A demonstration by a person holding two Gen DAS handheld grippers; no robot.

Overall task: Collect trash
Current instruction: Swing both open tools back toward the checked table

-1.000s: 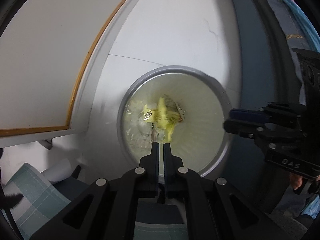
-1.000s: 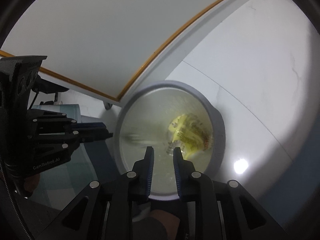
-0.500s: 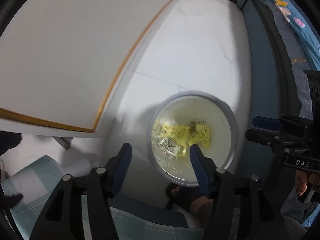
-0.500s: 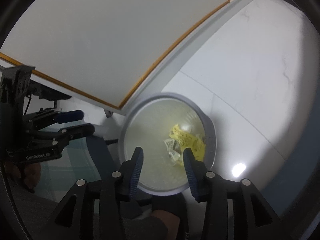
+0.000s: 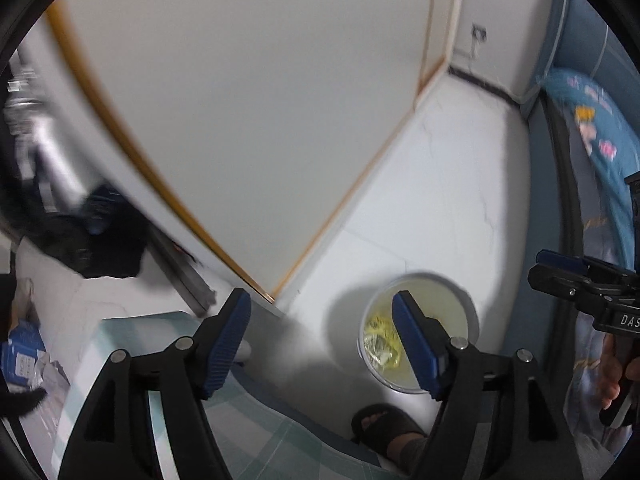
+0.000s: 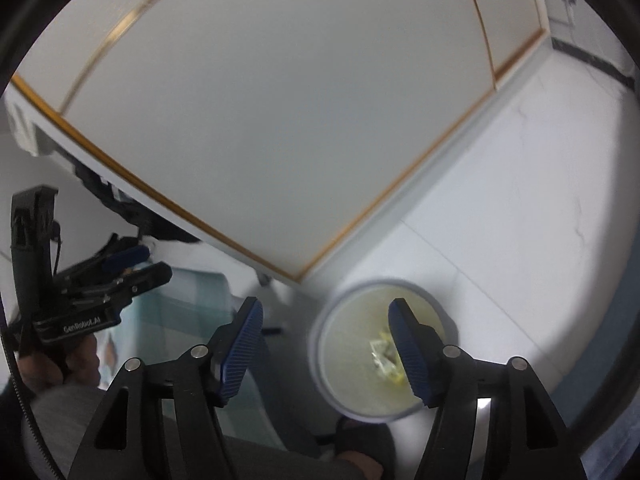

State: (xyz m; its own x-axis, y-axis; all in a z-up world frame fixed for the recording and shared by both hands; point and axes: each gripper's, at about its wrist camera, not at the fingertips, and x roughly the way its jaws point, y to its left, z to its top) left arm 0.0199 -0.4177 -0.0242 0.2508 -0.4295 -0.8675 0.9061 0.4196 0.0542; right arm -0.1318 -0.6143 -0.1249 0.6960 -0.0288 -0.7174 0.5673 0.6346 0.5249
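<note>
Several crumpled yellow wrappers (image 5: 382, 340) are lying at the bottom of the round bin (image 5: 472, 312), which is sitting on the white tiled floor (image 5: 440, 208) beside the white cabinet (image 5: 260, 100). The left gripper (image 5: 320, 316) is hanging above with nothing between its blue pads; its jaws have just been opening. The right gripper (image 6: 326, 320) is gaping too, likewise just opening and empty. One pad is covering part of the wrappers; their print is too blurred to read. A sandalled foot (image 5: 384, 426) is peeking in, cut off below.

Glossy floor tiles (image 5: 460, 208), crinkly wrappers (image 5: 380, 340)
</note>
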